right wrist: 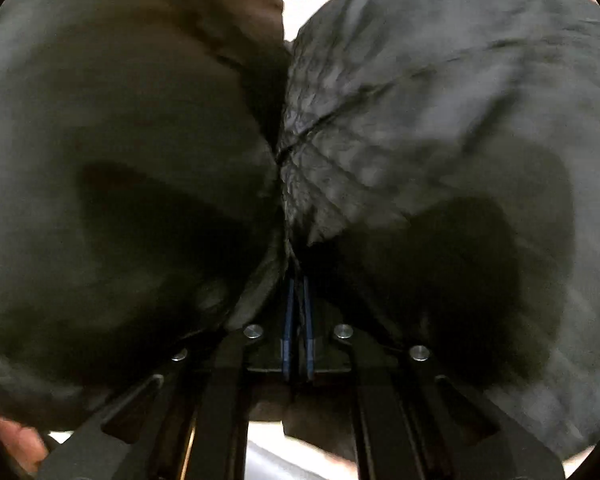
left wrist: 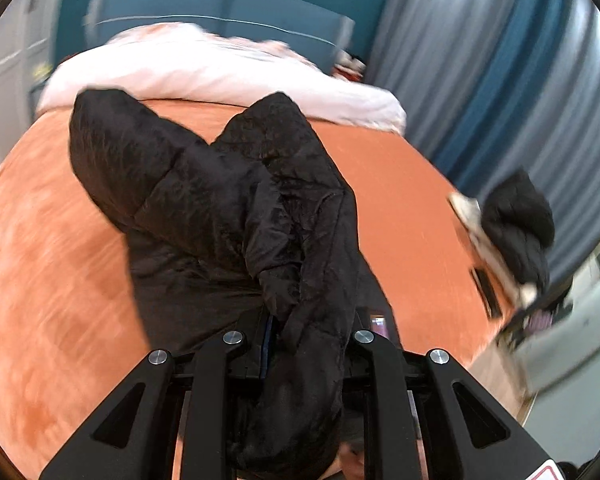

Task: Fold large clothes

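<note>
Garment: a large black padded jacket [left wrist: 220, 200] sprawls across the middle of the bed, two long quilted parts reaching toward the far end.
Bed: an orange blanket [left wrist: 60, 280] covers the mattress; a pale pink duvet [left wrist: 220, 72] lies bunched at the far end, against a teal headboard [left wrist: 220, 4].
Left tool: the left tool [left wrist: 276, 332] has its jaws drawn narrow on a fold of the jacket, which bulges over the black linkage and drapes back toward the camera.
Right tool: the right tool [right wrist: 298, 308] has its blue-edged pads [right wrist: 288, 320] nearly together, pinching a seam of the same jacket; black quilted fabric billows on both sides and fills almost the whole right wrist view.
Right edge of the left wrist view: a second gripper rig [left wrist: 496, 256], blurred, carries a black bundle [left wrist: 520, 220] of padded cloth above the edge of the bed.
Background: blue-grey curtains [left wrist: 480, 60] hang to the right of the bed.
Sharpness: both views are smeared at the edges.
</note>
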`<action>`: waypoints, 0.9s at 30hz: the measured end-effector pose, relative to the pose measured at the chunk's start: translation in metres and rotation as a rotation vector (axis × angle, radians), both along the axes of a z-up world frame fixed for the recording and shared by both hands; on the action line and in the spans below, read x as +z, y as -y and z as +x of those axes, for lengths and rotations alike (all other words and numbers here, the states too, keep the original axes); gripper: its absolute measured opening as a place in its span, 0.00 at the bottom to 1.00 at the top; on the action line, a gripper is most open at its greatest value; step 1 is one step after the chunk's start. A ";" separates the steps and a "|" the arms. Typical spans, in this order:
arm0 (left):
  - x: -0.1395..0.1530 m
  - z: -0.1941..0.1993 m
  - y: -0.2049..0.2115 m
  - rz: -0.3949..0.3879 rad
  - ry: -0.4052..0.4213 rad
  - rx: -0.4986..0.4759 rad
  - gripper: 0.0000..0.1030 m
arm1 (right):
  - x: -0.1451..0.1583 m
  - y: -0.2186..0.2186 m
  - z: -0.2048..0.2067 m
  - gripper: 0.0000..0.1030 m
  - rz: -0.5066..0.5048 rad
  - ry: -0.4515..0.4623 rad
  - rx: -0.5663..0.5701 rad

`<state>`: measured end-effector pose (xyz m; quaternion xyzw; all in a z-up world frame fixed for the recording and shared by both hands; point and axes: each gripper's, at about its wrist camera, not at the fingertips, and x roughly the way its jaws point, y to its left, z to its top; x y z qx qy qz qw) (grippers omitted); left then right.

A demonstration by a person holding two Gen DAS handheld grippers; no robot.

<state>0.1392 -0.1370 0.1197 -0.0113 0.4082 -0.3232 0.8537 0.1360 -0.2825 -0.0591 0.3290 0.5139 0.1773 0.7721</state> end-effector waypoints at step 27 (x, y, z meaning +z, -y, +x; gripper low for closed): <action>-0.109 -0.034 0.150 0.341 -0.001 -0.239 0.15 | 0.222 0.041 0.064 0.27 -0.493 0.405 0.330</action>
